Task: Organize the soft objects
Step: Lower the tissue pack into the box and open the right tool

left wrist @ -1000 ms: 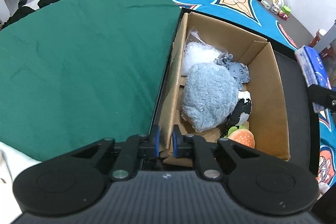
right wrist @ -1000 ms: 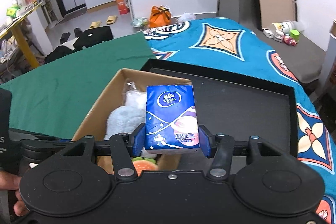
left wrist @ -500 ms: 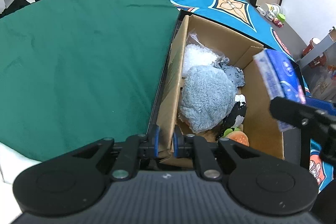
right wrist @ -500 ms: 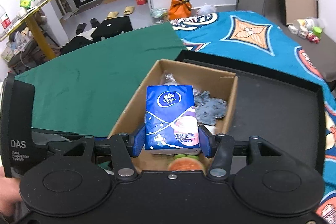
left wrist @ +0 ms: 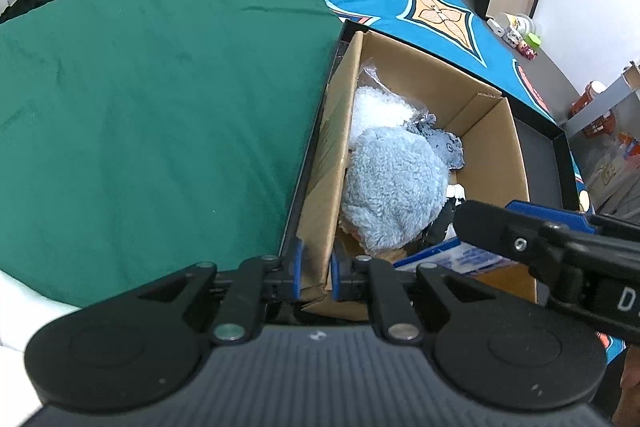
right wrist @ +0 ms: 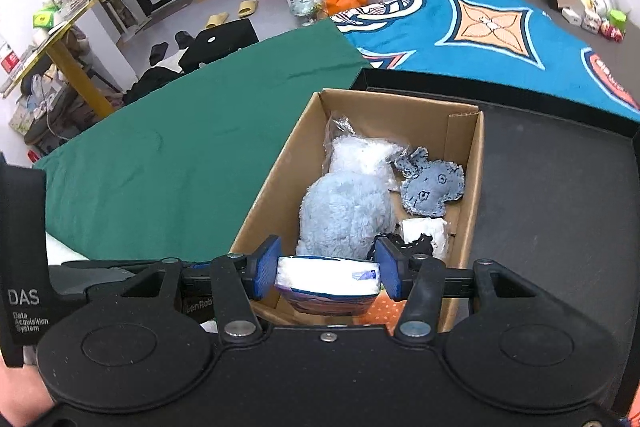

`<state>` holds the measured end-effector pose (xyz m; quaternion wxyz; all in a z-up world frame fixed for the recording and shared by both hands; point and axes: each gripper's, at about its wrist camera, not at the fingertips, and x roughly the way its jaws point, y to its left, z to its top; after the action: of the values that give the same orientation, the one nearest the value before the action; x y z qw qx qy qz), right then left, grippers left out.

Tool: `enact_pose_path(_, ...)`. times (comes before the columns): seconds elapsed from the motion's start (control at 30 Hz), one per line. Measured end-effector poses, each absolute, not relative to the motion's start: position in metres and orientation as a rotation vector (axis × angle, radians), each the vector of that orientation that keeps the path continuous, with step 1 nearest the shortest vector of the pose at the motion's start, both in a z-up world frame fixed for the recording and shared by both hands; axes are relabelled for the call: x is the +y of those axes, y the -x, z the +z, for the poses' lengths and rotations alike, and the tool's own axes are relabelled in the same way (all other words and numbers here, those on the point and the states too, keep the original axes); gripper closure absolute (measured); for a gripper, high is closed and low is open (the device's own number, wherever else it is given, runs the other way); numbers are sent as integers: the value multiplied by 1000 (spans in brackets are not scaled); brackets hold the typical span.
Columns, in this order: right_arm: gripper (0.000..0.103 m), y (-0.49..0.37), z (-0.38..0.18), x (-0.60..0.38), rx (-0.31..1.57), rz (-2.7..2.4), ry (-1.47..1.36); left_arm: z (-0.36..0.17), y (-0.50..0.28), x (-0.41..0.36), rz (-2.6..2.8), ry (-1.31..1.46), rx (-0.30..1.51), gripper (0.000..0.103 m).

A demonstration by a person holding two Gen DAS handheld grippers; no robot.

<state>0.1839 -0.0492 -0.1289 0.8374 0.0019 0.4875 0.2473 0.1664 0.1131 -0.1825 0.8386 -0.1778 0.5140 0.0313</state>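
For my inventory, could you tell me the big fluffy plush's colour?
Light blue-grey plush, clearest in the right wrist view.

The left wrist camera sits just behind the left gripper (left wrist: 315, 273) and looks steeply down along its fingers, very close to the near left wall of the cardboard box (left wrist: 496, 163); the green cloth (left wrist: 152, 115) fills its left half. The right wrist camera rides behind the right gripper (right wrist: 327, 273), also tilted down, looking into the same box (right wrist: 272, 195) from its near end, with more of the room beyond. Both views share the box, the pale blue plush (left wrist: 394, 187) (right wrist: 344, 211), the green cloth (right wrist: 168, 155) and the blue patterned cover (left wrist: 440, 15) (right wrist: 492, 23). Each camera catches the other gripper at its edge.
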Motion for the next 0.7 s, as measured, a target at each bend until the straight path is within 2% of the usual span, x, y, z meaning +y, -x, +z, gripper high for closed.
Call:
enact_pose_path(0.2, 42, -193, -135, -53, 1106, 524, -130, -182, -166, 113, 67, 373, 1087, 90)
enact_pose_path(0.7, 39, -188, -133, -86, 1125, 467, -142, -180, -172, 108, 73, 340, 1115, 88)
